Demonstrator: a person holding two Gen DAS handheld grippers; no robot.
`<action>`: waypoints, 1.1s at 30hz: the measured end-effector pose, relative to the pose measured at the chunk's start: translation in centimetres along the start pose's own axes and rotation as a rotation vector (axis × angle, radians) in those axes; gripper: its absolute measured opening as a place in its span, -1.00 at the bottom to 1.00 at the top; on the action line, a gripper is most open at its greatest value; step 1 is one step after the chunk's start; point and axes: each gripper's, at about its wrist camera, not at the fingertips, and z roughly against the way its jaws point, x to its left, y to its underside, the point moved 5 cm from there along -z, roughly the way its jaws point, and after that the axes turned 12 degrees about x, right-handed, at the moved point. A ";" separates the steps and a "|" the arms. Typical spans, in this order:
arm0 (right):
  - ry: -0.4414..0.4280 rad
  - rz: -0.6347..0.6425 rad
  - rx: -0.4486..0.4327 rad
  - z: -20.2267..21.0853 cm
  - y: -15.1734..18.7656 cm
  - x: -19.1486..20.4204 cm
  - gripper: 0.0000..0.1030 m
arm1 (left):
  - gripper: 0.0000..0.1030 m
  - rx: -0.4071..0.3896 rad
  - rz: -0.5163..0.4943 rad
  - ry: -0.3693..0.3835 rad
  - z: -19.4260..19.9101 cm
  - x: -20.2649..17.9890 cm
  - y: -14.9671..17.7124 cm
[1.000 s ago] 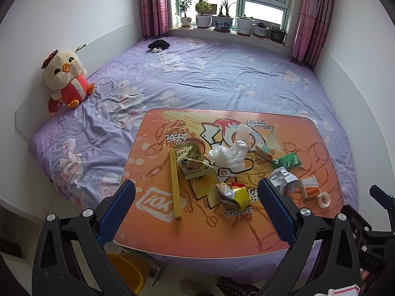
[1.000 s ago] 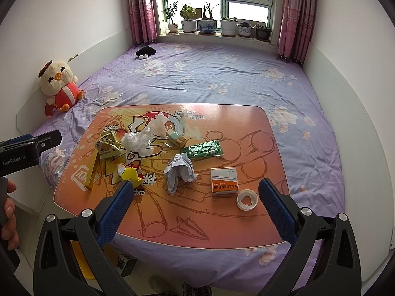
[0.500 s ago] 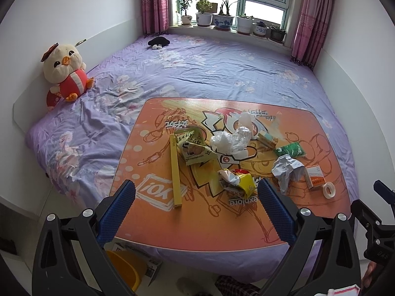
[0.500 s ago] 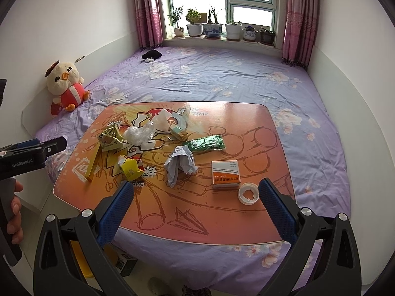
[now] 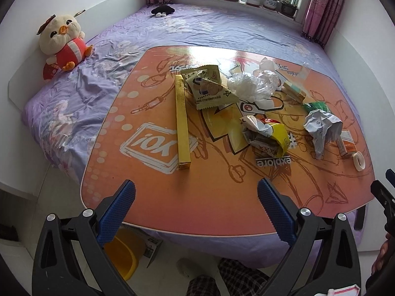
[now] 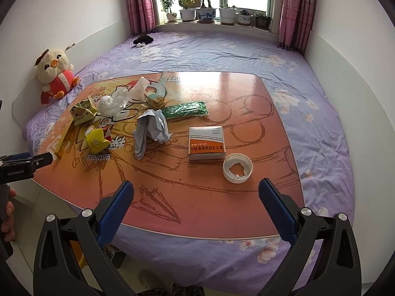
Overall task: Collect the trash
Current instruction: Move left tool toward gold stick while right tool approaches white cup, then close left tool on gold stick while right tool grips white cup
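Right wrist view, "explore" on orange table [image 6: 222, 204], "GenRobot.AI" on left tool [image 6: 42, 159]

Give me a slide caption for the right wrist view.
Open right gripper hovers at the near edge of an orange table strewn with wrappers, a box and a tape roll.

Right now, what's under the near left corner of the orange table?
A yellow bin and a small printed box sit on the floor beneath the orange table. The tabletop hides most of both.
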 end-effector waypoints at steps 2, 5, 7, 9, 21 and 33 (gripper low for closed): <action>0.002 -0.008 0.012 -1.2 -0.5 -0.7 0.91 | 0.91 0.009 0.000 0.004 -1.0 0.1 -0.3; 0.019 -0.008 0.027 -2.7 -1.1 -1.5 0.89 | 0.91 0.016 0.008 0.004 -2.2 0.3 -1.1; 0.022 -0.007 0.030 -3.4 -1.5 -2.1 0.88 | 0.91 0.024 0.018 0.006 -3.0 0.3 -1.8; 0.021 -0.003 0.030 -3.8 -1.7 -2.3 0.87 | 0.91 0.025 0.028 0.002 -3.5 0.5 -2.5; 0.000 -0.012 0.066 -6.5 -2.2 -3.8 0.21 | 0.91 0.008 0.021 -0.024 -6.1 0.7 -6.6; 0.013 0.021 0.051 -6.6 -2.3 -3.7 0.14 | 0.93 -0.015 -0.020 -0.009 -6.6 0.8 -8.1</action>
